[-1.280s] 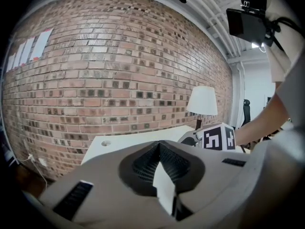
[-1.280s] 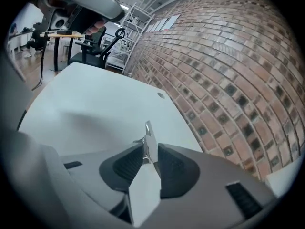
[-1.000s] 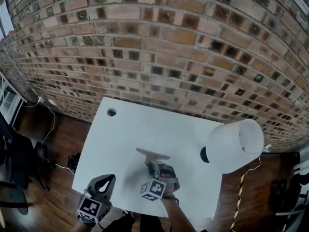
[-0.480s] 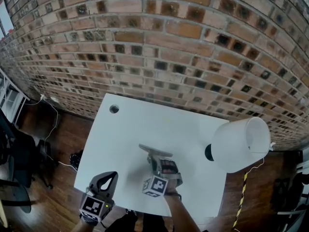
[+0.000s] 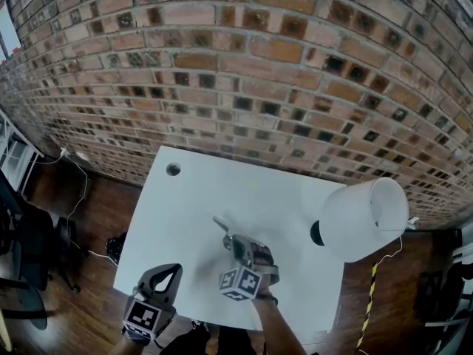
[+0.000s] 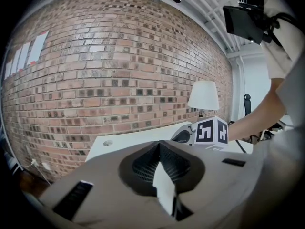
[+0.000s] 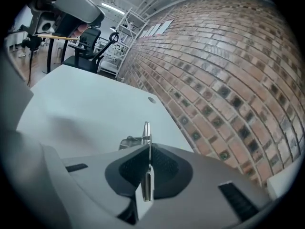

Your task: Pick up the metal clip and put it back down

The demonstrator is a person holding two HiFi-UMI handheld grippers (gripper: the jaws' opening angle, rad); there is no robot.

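Right gripper [image 7: 148,168] jaws closing on the metal clip [image 7: 146,135], mid-worktop [image 5: 177,205] toward the near edge. Grasp almost made, I'd say; lift and put-down remain. Left gripper [image 6: 160,149] clenched, empty.

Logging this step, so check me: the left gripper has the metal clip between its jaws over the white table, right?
No, it is the right gripper, not the left: the right gripper view shows its jaws closing with the metal clip between them, over the white table. The left gripper holds nothing.
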